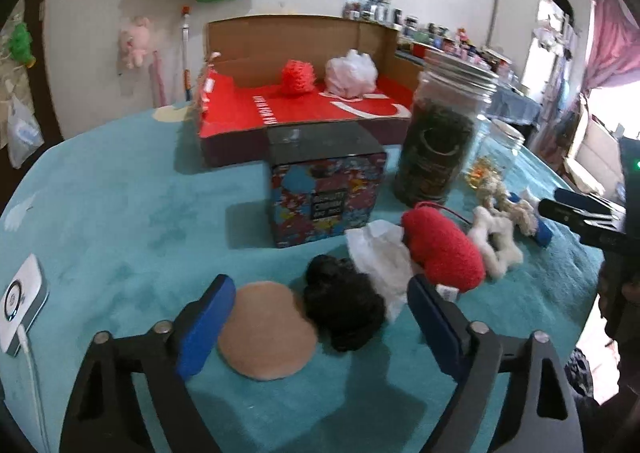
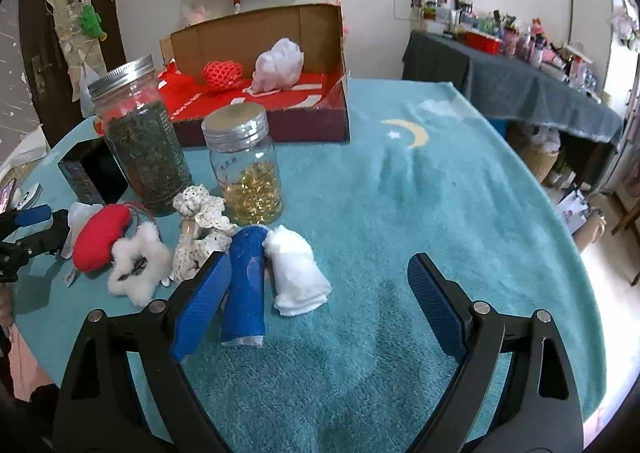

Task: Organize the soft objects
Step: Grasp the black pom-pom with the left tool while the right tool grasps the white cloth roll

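A tan round pad (image 1: pixel 267 333) and a black fluffy ball (image 1: pixel 344 305) are seen between the parted, empty jaws of the left gripper (image 1: pixel 316 327). The right gripper (image 2: pixel 320 307) is spread wide too, with a blue roll (image 2: pixel 246 285) and white cloth (image 2: pixel 298 273) lying between its jaws, ungripped, on the teal blanket (image 2: pixel 420 213).

red net puff (image 1: pixel 297 77), white net puff (image 1: pixel 351 73): inside open box (image 1: pixel 280 49) | red cushion (image 1: pixel 442 253), tan pad (image 1: pixel 266 333), black scrunchie (image 1: pixel 342 309): in front of box, flat on cloth

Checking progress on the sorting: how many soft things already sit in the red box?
2: a red knitted ball left and a white mesh puff right, inside the box. None seem hidden.
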Available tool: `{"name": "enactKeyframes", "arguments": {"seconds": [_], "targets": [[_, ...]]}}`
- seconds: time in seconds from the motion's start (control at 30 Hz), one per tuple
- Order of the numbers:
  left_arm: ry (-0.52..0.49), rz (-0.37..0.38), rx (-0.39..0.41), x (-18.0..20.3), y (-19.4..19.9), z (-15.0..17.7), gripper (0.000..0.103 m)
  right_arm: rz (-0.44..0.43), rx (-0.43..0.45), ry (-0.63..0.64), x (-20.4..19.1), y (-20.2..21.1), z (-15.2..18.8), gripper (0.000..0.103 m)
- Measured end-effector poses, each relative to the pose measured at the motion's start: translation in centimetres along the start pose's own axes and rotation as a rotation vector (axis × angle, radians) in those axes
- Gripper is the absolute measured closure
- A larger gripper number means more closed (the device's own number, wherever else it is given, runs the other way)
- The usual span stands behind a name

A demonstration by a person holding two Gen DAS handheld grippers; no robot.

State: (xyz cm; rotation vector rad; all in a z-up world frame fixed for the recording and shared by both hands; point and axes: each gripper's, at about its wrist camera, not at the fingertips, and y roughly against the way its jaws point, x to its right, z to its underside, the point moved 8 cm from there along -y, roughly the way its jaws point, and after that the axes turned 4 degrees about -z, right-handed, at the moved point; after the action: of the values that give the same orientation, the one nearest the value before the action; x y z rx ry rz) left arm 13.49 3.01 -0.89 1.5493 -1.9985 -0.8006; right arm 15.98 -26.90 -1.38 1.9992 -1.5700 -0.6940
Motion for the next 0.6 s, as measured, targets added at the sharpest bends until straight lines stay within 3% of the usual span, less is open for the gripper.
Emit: {"name": "enactKeyframes", "arguments": {"seconds": [0.1,0.17,0.23,0.3,0.33,0.6], "targets": [[-0.039,0.003,-0.019,0.6,-0.5,0.0,0.033,-0.027,-0.013,-0.012,0.1,-0.3,0.1,0.023],[-0.059,-0.014,-0.027,0.6,-0.9,0.1,0.044,-0.047,-0.034,-0.018,0.2,-0.7,0.3,0.039],[-0.062,0.001,-0.024,0.8,-1.0,0.1,0.060,-0.092,-0.065,-0.042,0.2,-1.3,0.5,0.071],[-0.062,0.026,-0.030,1.0,-0.8,0.3,0.070,-0.130,-0.100,-0.055,0.0,-1.9,0.7,0.073],[-0.069,0.016,-0.024,1.0,-0.7,0.3,0.071,-0.135,-0.089,-0.045,-0.2,-1.7,0.6,0.086],[-0.056,-0.004,0.051,1.6,1.5,-1.1,0.073,-0.098,0.075,0.025,-2.2,2.4,-1.3,0.086]]}}
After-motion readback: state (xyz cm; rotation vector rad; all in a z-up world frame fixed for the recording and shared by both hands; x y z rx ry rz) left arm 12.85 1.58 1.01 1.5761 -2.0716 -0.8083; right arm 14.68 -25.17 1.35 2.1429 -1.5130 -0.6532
